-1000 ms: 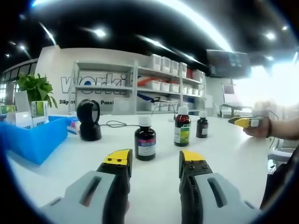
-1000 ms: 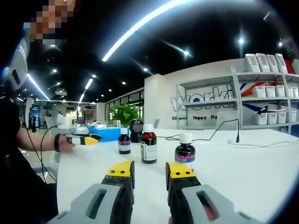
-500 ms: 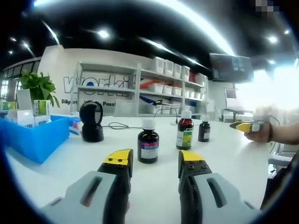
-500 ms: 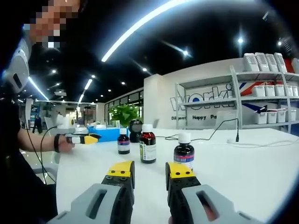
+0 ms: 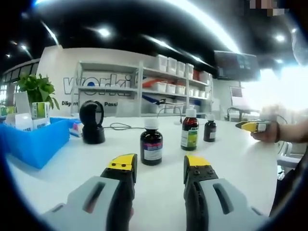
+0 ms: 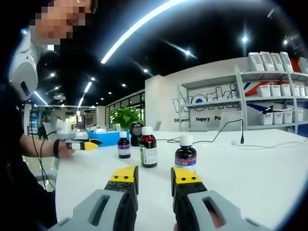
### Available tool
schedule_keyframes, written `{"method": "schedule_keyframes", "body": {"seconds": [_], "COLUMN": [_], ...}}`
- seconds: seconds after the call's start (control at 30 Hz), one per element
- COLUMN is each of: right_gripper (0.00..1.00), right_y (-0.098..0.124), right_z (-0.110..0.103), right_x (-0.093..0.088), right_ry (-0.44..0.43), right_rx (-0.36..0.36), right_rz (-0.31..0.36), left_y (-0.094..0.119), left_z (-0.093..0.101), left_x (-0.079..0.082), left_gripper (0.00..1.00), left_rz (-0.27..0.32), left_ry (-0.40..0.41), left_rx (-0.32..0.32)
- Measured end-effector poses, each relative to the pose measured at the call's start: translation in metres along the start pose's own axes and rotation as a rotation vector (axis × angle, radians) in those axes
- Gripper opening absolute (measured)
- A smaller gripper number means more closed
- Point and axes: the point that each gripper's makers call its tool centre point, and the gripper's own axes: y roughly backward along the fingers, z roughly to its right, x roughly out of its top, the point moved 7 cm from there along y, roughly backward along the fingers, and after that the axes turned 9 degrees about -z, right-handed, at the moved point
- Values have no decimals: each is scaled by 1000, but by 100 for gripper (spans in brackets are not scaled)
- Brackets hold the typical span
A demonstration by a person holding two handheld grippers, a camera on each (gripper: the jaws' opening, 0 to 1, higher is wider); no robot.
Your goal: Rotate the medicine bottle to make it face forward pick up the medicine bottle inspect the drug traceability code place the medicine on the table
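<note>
Three brown medicine bottles with white caps stand upright on the white table (image 5: 72,168), spaced apart in a loose row, presumably so each can be reached and turned without knocking its neighbour. In the left gripper view the short bottle (image 5: 151,143) sits at centre, just above the left gripper (image 5: 159,168); the tall bottle (image 5: 189,133) with a green-and-white label stands up and to the right of it, and the small bottle (image 5: 209,128) further right still. The left gripper's yellow-tipped jaws are parted with nothing between them, low over the table and aimed at the short bottle, a ready stance before any grasp. The right gripper (image 6: 155,175) is likewise released and empty; in its view the short bottle (image 6: 185,154) lies just above its right jaw, the tall bottle (image 6: 148,149) at centre and the small bottle (image 6: 123,146) to the left. Each gripper also shows at the far edge of the other's view, held in a hand off to the side of the row. At left in the left gripper view are a black barcode scanner (image 5: 92,123) on its stand with a cable trailing right, likely there for reading the traceability code, and a blue bin (image 5: 36,142) holding boxes. No bottle is lifted, so the rotating step looks not yet begun; whether the labels already face forward I cannot tell.
</note>
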Motion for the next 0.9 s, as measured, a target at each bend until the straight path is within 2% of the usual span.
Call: {"method": "schedule_keyframes", "body": {"seconds": [0.47, 0.9], "right_gripper": [21, 19], "right_y": [-1, -2], "right_z": [1, -1], "right_x": [-2, -1], "right_ry": [4, 0], "right_rx": [-10, -5], "right_rz": [-21, -28], "left_y": [-1, -1], "left_z": [-5, -1], "left_x": [-1, -2], "left_gripper": [30, 30], "left_rz": [-4, -17], "left_ry": [10, -33], "left_rx": [18, 33]}}
